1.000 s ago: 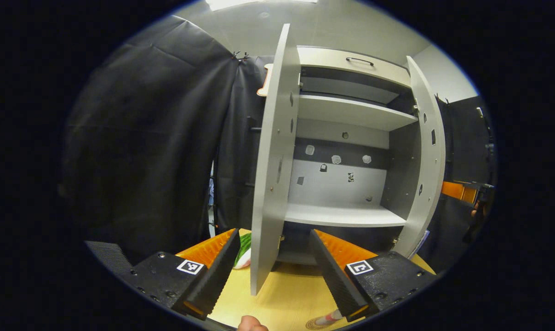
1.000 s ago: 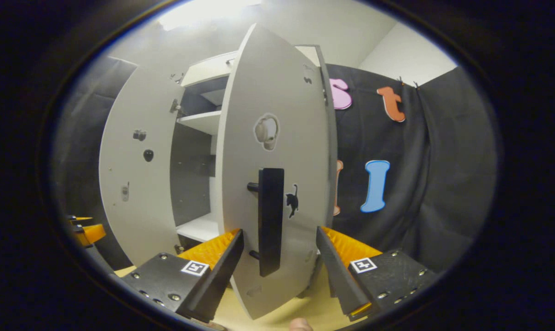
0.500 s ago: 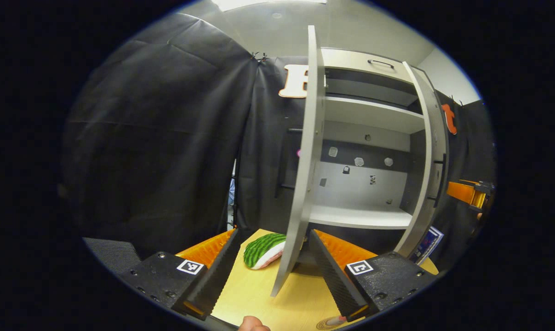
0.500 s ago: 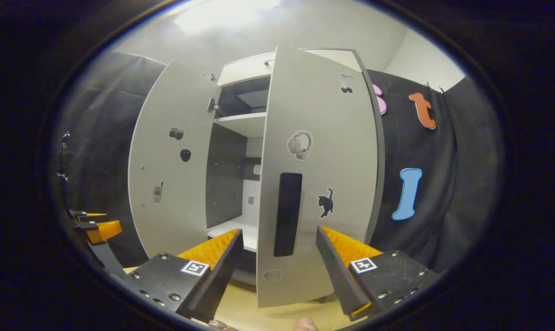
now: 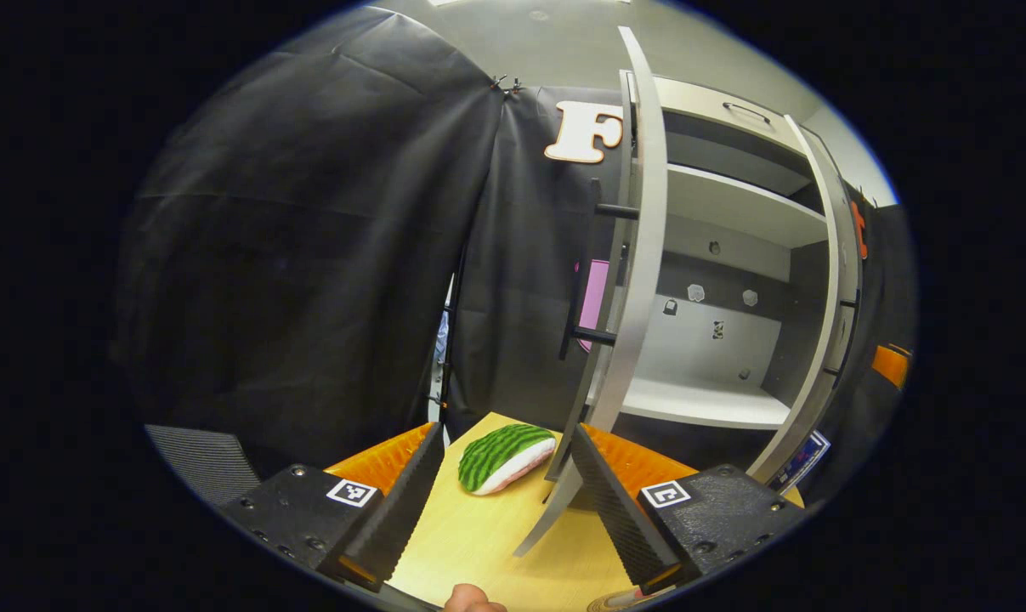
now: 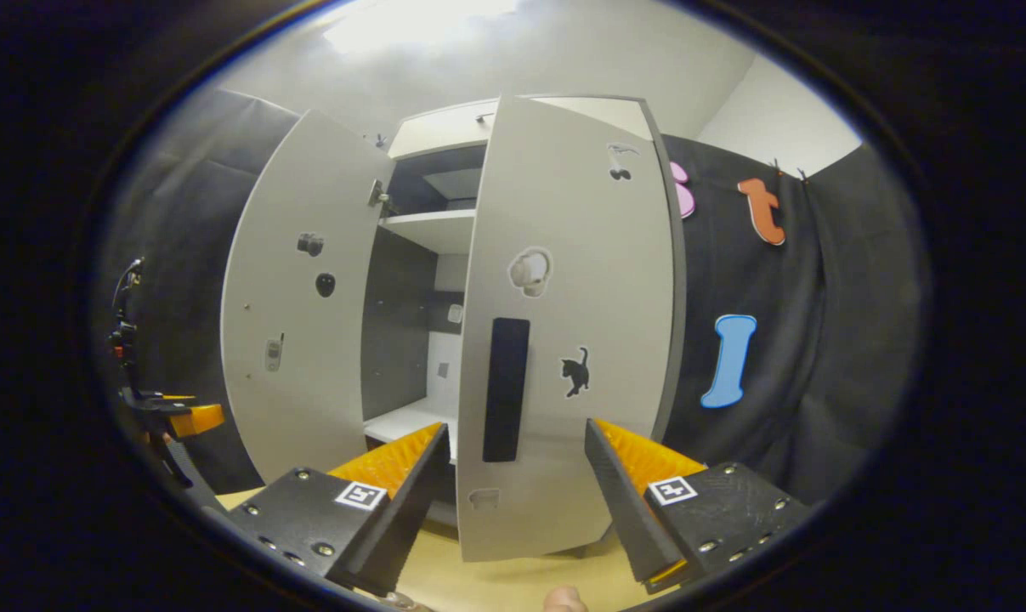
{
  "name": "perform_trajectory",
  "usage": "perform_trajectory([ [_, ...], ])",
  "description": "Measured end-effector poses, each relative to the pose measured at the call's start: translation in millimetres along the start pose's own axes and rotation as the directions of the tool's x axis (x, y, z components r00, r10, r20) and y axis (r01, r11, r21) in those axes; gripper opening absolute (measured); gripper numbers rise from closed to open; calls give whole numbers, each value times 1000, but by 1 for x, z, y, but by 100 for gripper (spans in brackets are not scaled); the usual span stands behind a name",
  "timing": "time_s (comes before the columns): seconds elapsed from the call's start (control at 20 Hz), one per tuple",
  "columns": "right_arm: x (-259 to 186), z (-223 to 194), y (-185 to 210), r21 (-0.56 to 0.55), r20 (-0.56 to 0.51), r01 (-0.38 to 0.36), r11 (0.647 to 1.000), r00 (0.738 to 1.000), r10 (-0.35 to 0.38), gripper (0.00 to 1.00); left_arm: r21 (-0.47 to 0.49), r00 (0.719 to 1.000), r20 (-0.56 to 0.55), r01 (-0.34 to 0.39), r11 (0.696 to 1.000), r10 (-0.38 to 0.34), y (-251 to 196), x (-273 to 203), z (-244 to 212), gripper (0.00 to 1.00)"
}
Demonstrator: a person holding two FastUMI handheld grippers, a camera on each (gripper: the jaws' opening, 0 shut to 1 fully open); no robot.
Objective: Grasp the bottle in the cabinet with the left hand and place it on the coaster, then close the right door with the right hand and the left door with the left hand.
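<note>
**Both grippers spread wide before a half-open cabinet**

Close to me, the left gripper (image 5: pixel 502 501) hangs over the pale wooden tabletop (image 5: pixel 478 535), its fingers set wide apart and holding nothing. Its inner right finger (image 5: pixel 619 501) sits just beside the bottom edge of the left door (image 5: pixel 640 255), which stands edge-on and swung well out from the cabinet (image 5: pixel 717 280); whether finger and door touch I cannot tell. A thumb tip (image 5: pixel 470 602) peeks in at the bottom. Down at the lower rim is a sliver of a ringed coaster (image 5: pixel 606 603) with something pale on it, too cut off to name. A little farther back lies a watermelon-slice toy (image 5: pixel 504 456), just left of the door's foot.

The right gripper (image 6: pixel 517 501) is likewise spread wide and empty, facing the outside of the right door (image 6: pixel 564 340). That door is nearly shut, its black bar handle (image 6: pixel 506 389) showing between the fingers and beyond them. A cat sticker (image 6: pixel 574 371) sits beside the handle.

Beyond, the cabinet's white lower shelf (image 5: pixel 700 404) and upper shelf (image 5: pixel 734 204) are in sight, small stickers dotting the back panel. The left gripper shows far off at the left of the right gripper view.
</note>
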State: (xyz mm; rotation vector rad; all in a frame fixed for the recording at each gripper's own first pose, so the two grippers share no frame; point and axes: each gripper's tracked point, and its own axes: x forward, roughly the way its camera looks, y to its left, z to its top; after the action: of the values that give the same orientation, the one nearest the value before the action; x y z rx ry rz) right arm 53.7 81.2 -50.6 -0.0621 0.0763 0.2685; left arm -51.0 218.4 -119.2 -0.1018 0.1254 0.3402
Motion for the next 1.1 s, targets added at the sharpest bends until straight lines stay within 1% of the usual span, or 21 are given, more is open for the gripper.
perform_trajectory([
  [0.05,0,0,-2,1,-2,11,1000,1000,-11,93,4,1000,-4,1,1000,-1,2,2,-1,97],
  [0.1,-1,0,-3,2,-3,20,1000,1000,-20,96,12,1000,-9,0,1000,0,0,4,-2,94],
  [0.15,-2,-1,-5,1,-5,27,1000,1000,-27,96,20,1000,-15,1,1000,-1,-2,7,-3,97],
  [0.2,-2,-2,-6,-2,-7,33,999,999,-33,96,27,1000,-19,2,1000,-2,-5,12,-4,94],
  [0.25,-2,-2,-7,-6,-10,41,999,999,-41,96,32,1000,-22,6,999,-5,-6,15,-4,97],
  [0.3,-3,-2,-8,-10,-12,47,999,999,-48,93,36,1000,-26,8,999,-7,-6,17,-5,97],
  [0.35,-4,-2,-9,-11,-14,53,999,999,-53,93,39,1000,-28,9,999,-8,-6,19,-5,94],
  [0.4,-4,-3,-10,-13,-16,56,998,998,-56,93,41,1000,-27,11,999,-9,-6,19,-5,94],
  [0.45,-4,-3,-10,-14,-19,59,998,998,-59,96,41,1000,-25,14,999,-13,-6,20,-5,97],
  [0.55,-4,-4,-11,-18,-24,65,998,998,-65,96,54,1000,-21,7,999,-6,-5,23,-4,97],
  [0.6,-4,-4,-11,-18,-25,67,998,997,-67,96,59,1000,-21,8,998,-6,-4,23,-4,93],
  [0.65,-4,-3,-11,-17,-25,68,998,997,-68,94,62,1000,-20,9,998,-8,-4,24,-3,97],
  [0.7,-3,-4,-10,-14,-26,67,998,997,-68,96,61,1000,-20,12,998,-11,-3,24,-3,93],
  [0.75,-2,-3,-10,-12,-26,67,998,997,-67,94,60,1000,-21,13,998,-12,-3,25,-3,93],
  [0.8,-2,-4,-10,-10,-27,66,998,997,-66,96,60,1000,-24,13,998,-11,-2,24,-4,97],
  [0.85,-1,-4,-9,-9,-27,64,998,998,-64,94,59,1000,-27,12,998,-10,-2,24,-4,97],
  [0.9,-1,-4,-9,-8,-27,62,998,998,-62,94,61,1000,-28,11,998,-10,-2,25,-4,93],
  [0.95,0,-4,-8,-7,-29,60,998,998,-60,94,62,1000,-26,13,998,-11,-2,25,-3,93],
  [1.0,0,-5,-8,-7,-31,58,998,998,-58,94,64,1000,-26,13,998,-11,-2,25,-3,97],
  [1.05,1,-5,-8,-7,-33,56,998,998,-56,94,66,1000,-28,14,998,-13,-2,25,-4,97],
  [1.1,1,-6,-8,-8,-35,55,998,998,-55,93,68,1000,-28,16,998,-14,-2,26,-3,93],
])
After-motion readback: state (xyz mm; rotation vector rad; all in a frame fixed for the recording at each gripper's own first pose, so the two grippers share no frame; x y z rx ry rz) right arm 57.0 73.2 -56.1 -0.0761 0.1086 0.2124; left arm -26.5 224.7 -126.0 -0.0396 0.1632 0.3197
